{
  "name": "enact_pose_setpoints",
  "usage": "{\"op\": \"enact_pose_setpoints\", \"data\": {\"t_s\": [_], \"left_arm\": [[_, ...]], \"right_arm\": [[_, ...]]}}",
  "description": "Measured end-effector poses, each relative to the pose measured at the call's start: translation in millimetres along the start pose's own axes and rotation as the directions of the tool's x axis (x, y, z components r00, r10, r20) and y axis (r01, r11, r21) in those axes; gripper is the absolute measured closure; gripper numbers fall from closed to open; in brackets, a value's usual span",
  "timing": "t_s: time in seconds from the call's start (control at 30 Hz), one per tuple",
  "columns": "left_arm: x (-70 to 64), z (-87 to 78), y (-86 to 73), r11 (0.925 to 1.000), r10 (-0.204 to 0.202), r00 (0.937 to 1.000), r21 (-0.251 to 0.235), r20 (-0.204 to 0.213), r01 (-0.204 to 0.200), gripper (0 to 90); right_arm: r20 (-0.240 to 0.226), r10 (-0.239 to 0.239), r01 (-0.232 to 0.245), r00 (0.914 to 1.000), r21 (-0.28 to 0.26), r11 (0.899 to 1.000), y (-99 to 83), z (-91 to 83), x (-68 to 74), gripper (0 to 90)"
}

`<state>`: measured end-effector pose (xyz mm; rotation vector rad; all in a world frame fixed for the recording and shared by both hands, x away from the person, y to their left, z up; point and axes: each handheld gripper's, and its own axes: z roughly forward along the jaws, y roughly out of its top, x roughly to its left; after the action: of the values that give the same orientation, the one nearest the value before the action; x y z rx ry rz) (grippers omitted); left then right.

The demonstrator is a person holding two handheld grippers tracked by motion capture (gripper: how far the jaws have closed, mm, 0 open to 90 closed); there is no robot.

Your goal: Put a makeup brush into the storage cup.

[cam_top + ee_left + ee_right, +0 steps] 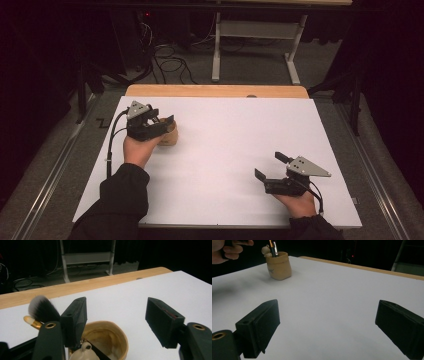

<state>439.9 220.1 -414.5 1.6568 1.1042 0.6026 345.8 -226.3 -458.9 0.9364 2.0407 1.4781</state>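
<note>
The tan cup (169,136) is standing up straight on the left part of the white table (230,150). A fluffy brush (42,308) is poking out of it, leaning up and away. The left gripper (116,322) is hanging right over the cup with its jaws wide apart, holding nothing. The right gripper (270,167) is sitting well apart on the right, jaws wide too. A white metal frame (255,40) and cables (170,62) are lying on the dark floor behind.

A wooden table (215,91) carries a white sheet (235,150) over nearly all of its top. A tan pot (169,136) stands on the sheet's left part, holding a brush (42,308).
</note>
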Motion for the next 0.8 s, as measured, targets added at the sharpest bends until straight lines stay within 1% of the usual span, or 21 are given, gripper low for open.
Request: {"op": "enact_pose_setpoints", "data": {"t_s": [0.1, 0.2, 0.3, 0.43, 0.5, 0.7, 0.8], "left_arm": [[-2.2, -3.5, -2.9, 1.0000, 0.005, 1.0000, 0.000, 0.008, -0.005, 30.4], [-4.1, -6.9, -5.2, 1.0000, 0.001, 0.9999, -0.005, 0.015, -0.001, 26.1], [-4.5, -10.4, -7.5, 1.0000, -0.006, 0.9994, -0.001, 0.034, 0.006, 23.1], [-6.5, -15.6, -10.7, 1.0000, -0.002, 0.9995, -0.002, 0.032, 0.002, 17.1], [-7.5, -17.7, -11.7, 1.0000, 0.000, 0.9994, 0.001, 0.034, 0.000, 15.6], [-14.6, -25.0, -15.6, 0.9999, 0.009, 0.9987, -0.006, 0.050, -0.009, 10.1], [-18.4, -28.4, -18.4, 0.9999, 0.002, 0.9976, -0.012, 0.069, -0.001, 4.4]], "right_arm": [[0.002, 0.000, 0.000, 1.0000, -0.002, 1.000, 0.2, -0.4, -0.1, 6.2], [0.003, -0.001, 0.001, 1.0000, -0.001, 1.000, 0.1, -0.2, -0.2, 6.2], [0.006, 0.000, 0.000, 1.0000, -0.002, 1.000, 0.2, -0.5, -0.3, 6.2], [0.007, 0.001, -0.001, 1.0000, 0.000, 1.000, 0.1, -0.6, -0.6, 6.1], [0.008, 0.001, -0.001, 1.0000, -0.001, 1.000, 0.1, -0.4, -0.6, 6.1], [0.012, 0.002, -0.002, 0.9999, -0.001, 1.000, 0.4, -0.9, -0.7, 6.0], [0.013, 0.001, -0.001, 0.9999, -0.002, 1.000, 0.5, -1.1, -0.7, 5.7]]}}
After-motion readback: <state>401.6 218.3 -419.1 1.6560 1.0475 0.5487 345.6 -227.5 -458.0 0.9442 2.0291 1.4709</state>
